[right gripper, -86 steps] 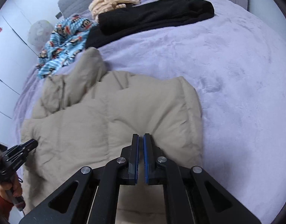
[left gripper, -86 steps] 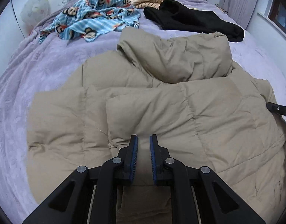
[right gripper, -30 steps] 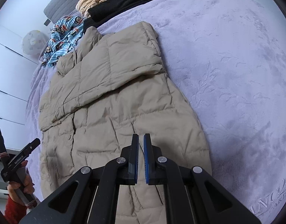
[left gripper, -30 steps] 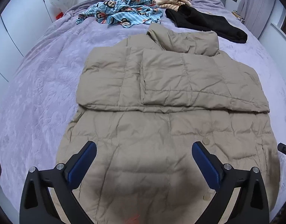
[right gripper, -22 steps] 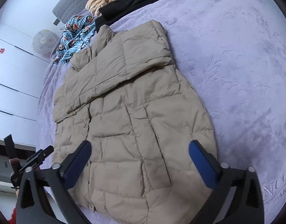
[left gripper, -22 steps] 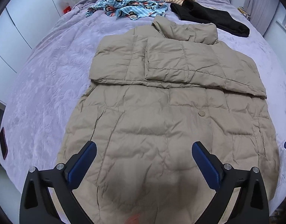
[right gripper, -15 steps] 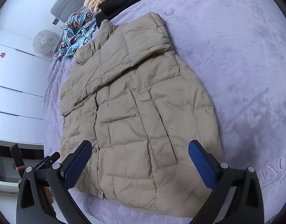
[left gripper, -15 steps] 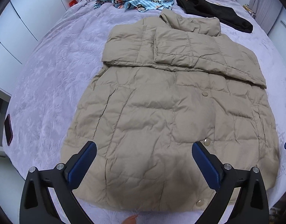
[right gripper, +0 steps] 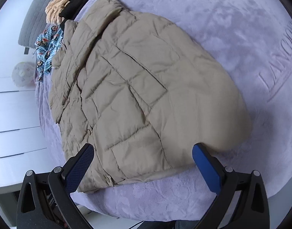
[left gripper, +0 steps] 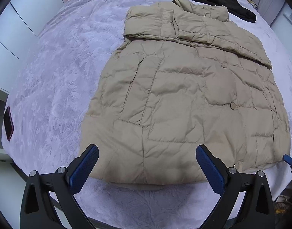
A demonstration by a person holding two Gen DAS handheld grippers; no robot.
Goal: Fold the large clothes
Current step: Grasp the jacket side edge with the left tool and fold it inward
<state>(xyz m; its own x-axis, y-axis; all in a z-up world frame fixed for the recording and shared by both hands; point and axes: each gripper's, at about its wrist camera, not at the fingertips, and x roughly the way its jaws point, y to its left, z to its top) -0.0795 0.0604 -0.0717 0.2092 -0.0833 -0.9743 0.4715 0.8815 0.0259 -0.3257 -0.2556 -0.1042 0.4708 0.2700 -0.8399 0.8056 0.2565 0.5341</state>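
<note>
Jacket [left gripper: 186, 99] lies flat on the bed [left gripper: 56, 72], long axis running from the near edge to the collar at the far end, sleeves apparently folded across the chest. Left gripper [left gripper: 146, 164] and right gripper [right gripper: 144, 164] both gape wide above the hem, nothing between the jaws; the right jaws have just been opening.

The jacket [left gripper: 184, 99] is matt, quilted, puffy beige cloth with small shiny metal snaps. The bed [left gripper: 60, 61] wears plush lilac fabric, embossed with leaves.
</note>
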